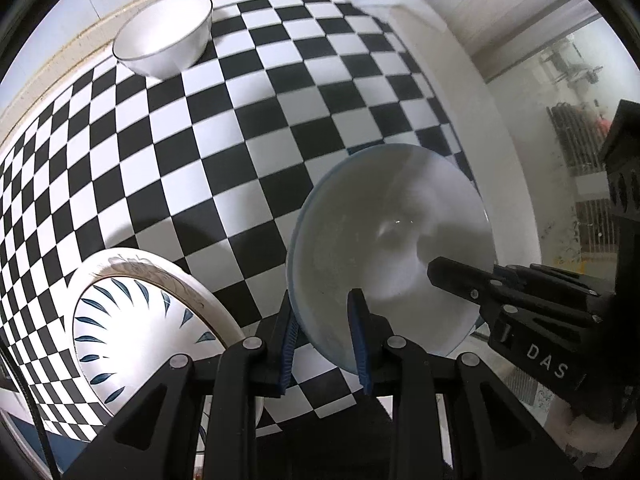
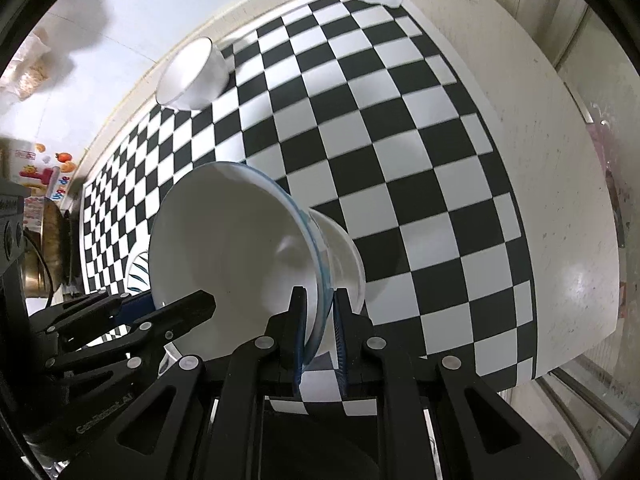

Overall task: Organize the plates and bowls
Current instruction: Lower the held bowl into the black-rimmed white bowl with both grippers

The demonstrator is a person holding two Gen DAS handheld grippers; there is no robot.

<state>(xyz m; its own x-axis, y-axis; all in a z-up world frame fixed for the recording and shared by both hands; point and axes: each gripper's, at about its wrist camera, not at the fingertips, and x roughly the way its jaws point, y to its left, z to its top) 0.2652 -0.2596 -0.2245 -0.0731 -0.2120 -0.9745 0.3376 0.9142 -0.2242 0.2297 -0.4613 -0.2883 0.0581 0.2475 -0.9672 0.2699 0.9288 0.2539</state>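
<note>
White bowl [image 1: 392, 248] is tilted above the checkered tabletop [image 1: 200, 152]; I've got both the left gripper [image 1: 326, 336] and right gripper [image 2: 318, 332] jaws clamped on its rim.

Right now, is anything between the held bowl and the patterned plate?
Nothing visible. The bowl, gripped at its rim by both claws, hangs tilted just right of the plate; only bare checkered cloth lies between them.

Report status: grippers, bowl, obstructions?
Left gripper and right gripper both clamp the tilted bowl rim. Second bowl far back, patterned plate near left. Nothing blocking.
</note>
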